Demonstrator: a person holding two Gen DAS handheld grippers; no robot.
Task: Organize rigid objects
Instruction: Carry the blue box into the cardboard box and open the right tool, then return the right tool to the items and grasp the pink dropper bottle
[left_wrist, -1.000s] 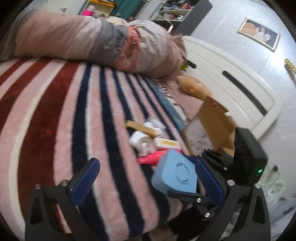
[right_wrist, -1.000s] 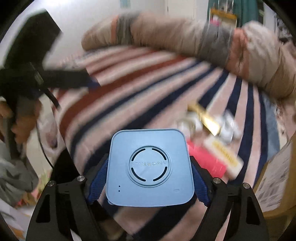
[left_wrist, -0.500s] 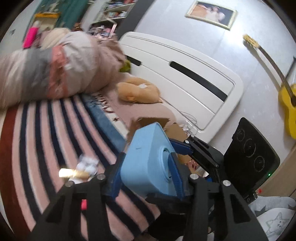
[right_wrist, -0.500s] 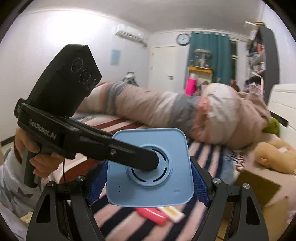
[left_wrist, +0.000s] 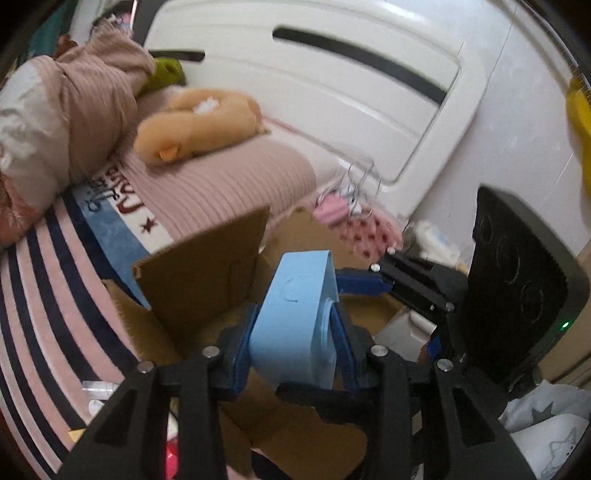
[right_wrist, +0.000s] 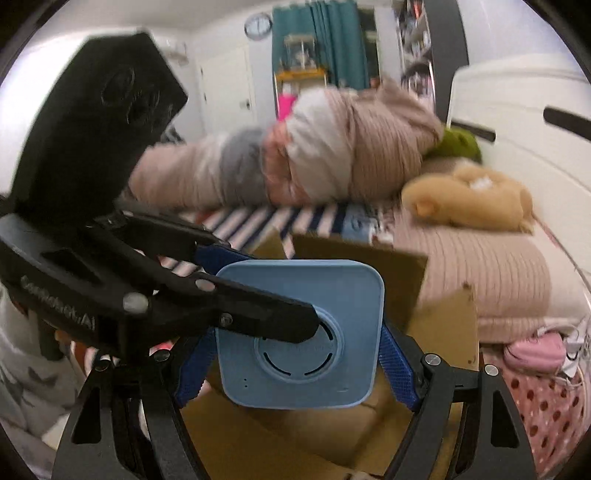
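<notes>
A light blue square device (left_wrist: 291, 314) with a round grille (right_wrist: 299, 354) hangs over an open cardboard box (left_wrist: 199, 280). My left gripper (left_wrist: 291, 332) is on it from the side. Its jaws are closing the last bit, and its pads press on the flat front and back faces. One of its black fingers (right_wrist: 258, 317) crosses the grille in the right wrist view. My right gripper (right_wrist: 295, 369) is shut on the device's left and right edges with its blue pads. The box's brown inner wall (right_wrist: 443, 332) rises behind the device.
The box sits on the bed's striped blanket (left_wrist: 48, 295) near the white headboard (left_wrist: 332, 74). A tan plush toy (left_wrist: 199, 122) and a rolled duvet (left_wrist: 74, 110) lie beyond. Pink dotted cloth (right_wrist: 535, 398) lies right of the box, small items (left_wrist: 96, 391) left of it.
The left gripper was open over the bed, then closed on the blue device that the right gripper carried. Both have swung right and up, from the loose items to above the cardboard box.
</notes>
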